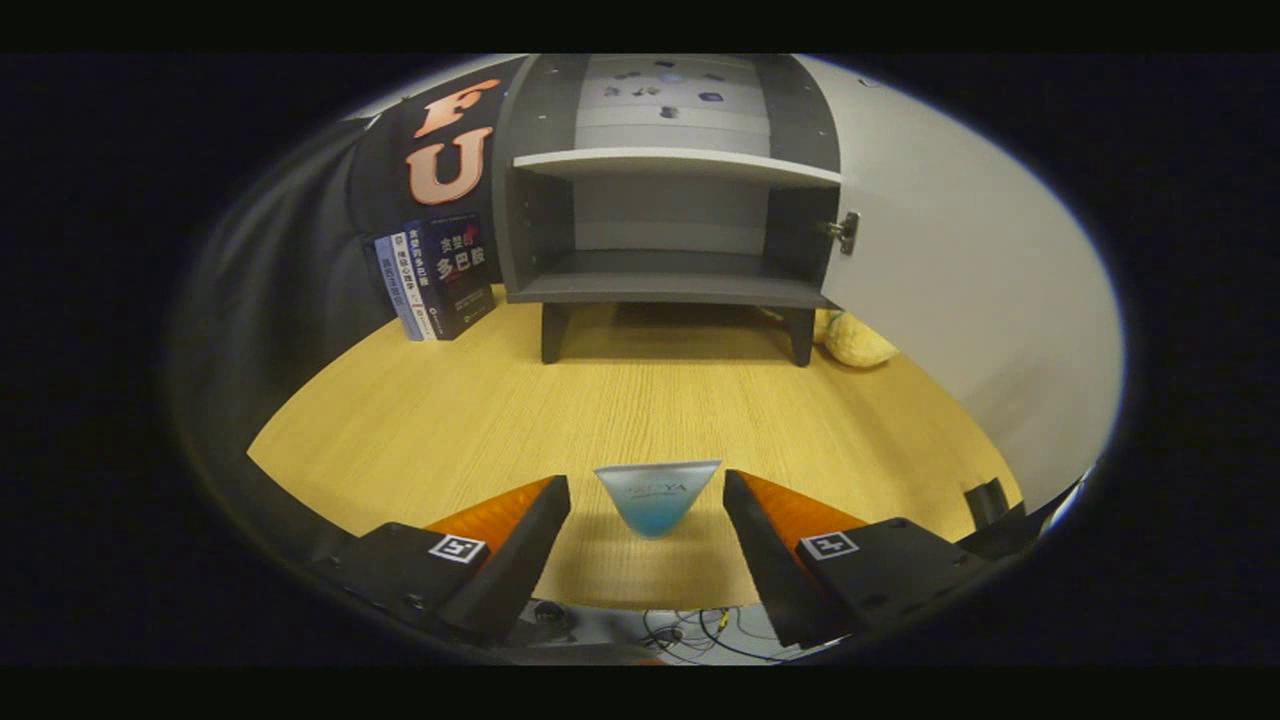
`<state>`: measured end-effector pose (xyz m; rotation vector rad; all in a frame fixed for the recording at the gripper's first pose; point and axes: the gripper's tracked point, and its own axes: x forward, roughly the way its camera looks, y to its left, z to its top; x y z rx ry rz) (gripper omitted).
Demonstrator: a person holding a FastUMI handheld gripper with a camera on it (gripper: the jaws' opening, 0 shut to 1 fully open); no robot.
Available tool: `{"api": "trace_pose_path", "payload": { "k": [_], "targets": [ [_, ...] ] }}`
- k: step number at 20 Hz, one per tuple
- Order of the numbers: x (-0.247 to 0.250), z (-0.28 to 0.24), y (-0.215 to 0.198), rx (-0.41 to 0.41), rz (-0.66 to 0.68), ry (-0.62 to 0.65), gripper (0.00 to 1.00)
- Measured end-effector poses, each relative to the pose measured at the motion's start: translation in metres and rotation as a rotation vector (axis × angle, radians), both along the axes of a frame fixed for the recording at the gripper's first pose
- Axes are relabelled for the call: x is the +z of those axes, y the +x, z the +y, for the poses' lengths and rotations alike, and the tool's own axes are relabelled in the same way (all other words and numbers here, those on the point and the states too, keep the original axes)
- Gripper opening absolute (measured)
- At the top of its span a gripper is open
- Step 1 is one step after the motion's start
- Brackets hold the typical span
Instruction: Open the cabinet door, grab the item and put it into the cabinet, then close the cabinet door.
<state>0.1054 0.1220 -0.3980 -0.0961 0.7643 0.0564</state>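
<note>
The tool (648,500) is spread, with the blue pouch (657,497) between its fingers, untouched. Its print is too faint to read. Beyond the pouch on the worktop (640,410) stands the cabinet (668,200), door (960,290) open, books (437,275) left of it.

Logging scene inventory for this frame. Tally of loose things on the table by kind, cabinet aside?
Books, upright left of the cabinet: 3
Blue-tinted translucent pouch, between the open gripper fingers, untouched: 1
Yellow plush toy, behind the open cabinet door: 1
Total: 5
</note>
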Motion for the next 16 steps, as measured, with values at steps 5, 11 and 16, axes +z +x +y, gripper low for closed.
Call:
{"api": "trace_pose_path", "payload": {
  "k": [5, 11, 16],
  "targets": [
    [-0.022, -0.002, 0.000, -0.069, 0.045, 0.134, 0.79],
    [0.039, 0.001, 0.023, -0.056, -0.069, 0.122, 0.56],
    [0.190, 0.023, 0.107, 0.009, -0.345, 0.111, 0.55]
  ]
}}
